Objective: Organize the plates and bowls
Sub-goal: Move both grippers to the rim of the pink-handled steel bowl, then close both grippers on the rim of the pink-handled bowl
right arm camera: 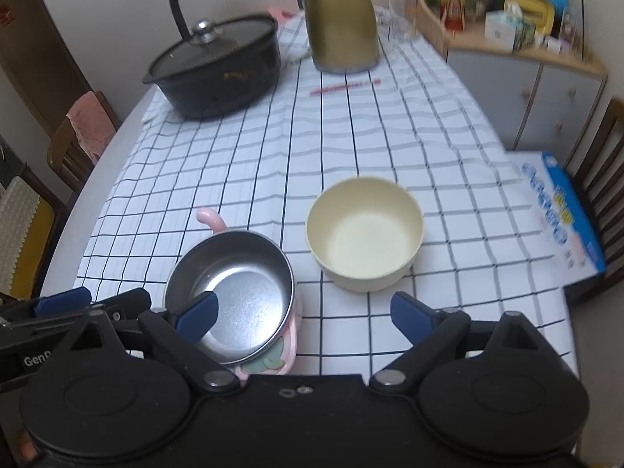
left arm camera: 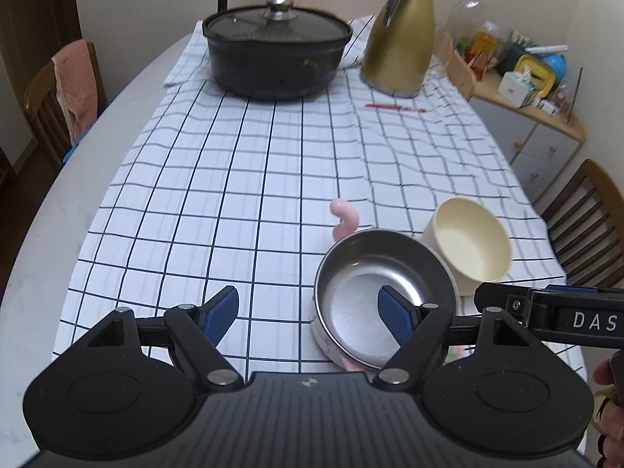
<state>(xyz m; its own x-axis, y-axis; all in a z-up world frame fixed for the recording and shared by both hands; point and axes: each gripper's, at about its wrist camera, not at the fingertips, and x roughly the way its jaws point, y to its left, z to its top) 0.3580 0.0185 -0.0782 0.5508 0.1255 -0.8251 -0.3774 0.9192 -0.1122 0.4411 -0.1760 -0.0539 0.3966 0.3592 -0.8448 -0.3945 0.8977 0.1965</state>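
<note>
While upright, steel-lined pink bowl (right arm camera: 234,292)

Shiny steel bowl (left arm camera: 384,292), matt cream bowl (left arm camera: 470,243)

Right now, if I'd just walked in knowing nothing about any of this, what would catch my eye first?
Probably the two bowls close in front: a shiny steel bowl with a pink handle and, on its right, a cream bowl, both on the checked tablecloth. Both grippers are open, the left gripper and right gripper each poised near the bowls. Farther back stand a black lidded pot and, to its right, a gold jug.
</note>
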